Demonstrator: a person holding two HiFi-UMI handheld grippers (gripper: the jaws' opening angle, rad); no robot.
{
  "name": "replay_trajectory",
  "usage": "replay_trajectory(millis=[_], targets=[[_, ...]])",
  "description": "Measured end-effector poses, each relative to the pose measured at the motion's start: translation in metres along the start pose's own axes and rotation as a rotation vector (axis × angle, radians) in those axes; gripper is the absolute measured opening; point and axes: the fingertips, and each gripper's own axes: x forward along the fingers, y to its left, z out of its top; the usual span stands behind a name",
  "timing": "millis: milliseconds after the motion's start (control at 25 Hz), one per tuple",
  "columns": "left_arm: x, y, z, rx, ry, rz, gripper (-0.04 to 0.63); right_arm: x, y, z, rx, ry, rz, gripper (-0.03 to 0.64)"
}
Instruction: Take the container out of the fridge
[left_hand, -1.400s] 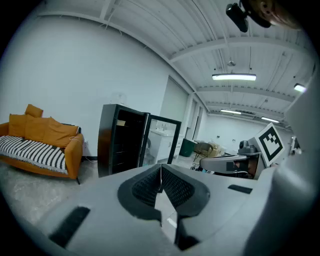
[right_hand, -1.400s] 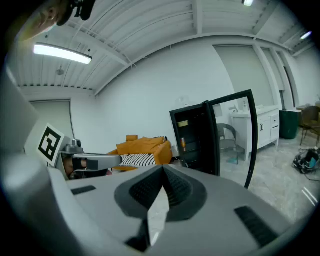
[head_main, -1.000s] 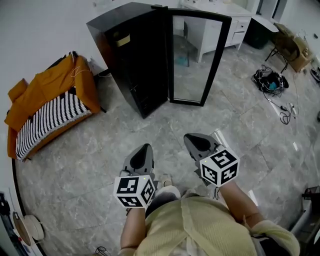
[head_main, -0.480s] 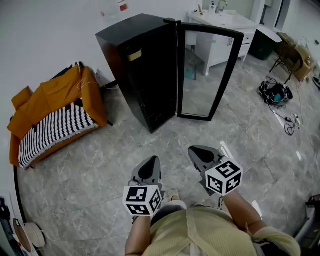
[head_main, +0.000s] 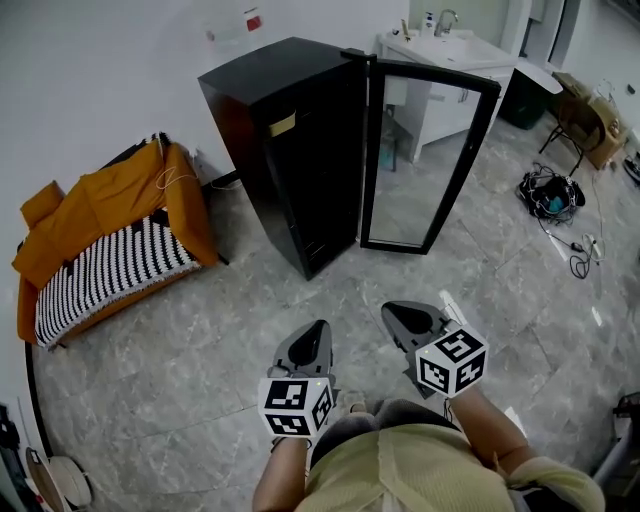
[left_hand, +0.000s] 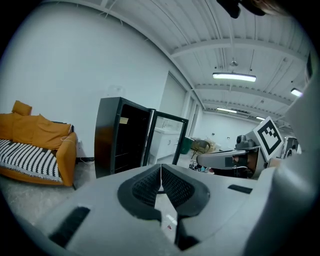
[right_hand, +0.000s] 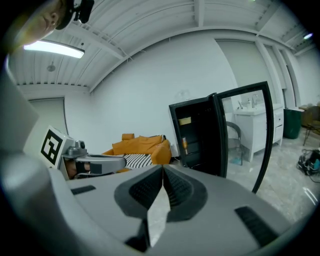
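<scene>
A black fridge (head_main: 290, 140) stands against the far wall with its glass door (head_main: 430, 160) swung open to the right. In the right gripper view the fridge (right_hand: 200, 132) shows dark shelves with a small amber container (right_hand: 185, 145) on one of them. My left gripper (head_main: 319, 326) and my right gripper (head_main: 392, 309) hover side by side over the grey floor, well short of the fridge. Both point toward it. The jaws of each are shut with nothing between them, as seen in the left gripper (left_hand: 160, 167) and right gripper (right_hand: 163, 167) views.
An orange sofa with a striped blanket (head_main: 100, 240) stands left of the fridge. A white sink cabinet (head_main: 450, 60) is behind the open door. A tangle of cables (head_main: 550, 190) lies on the floor at the right, with a chair (head_main: 580, 100) beyond.
The fridge and both grippers have slid lower in the head view, and the fridge door shows a little more to the right. Both grippers stay shut and empty.
</scene>
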Motion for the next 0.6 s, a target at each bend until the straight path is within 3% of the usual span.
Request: replay_trajectory(millis=[360,600], targets=[[0.009,0.009,0.004,-0.009,0.0,0.021,0.026,0.022,-0.007,0.005,-0.02,0.018,0.04,0.029],[0.028,0.023,0.014,-0.012,-0.006,0.089,0.026,0.047,-0.021,0.02,-0.055,0.025,0.102,0.029]])
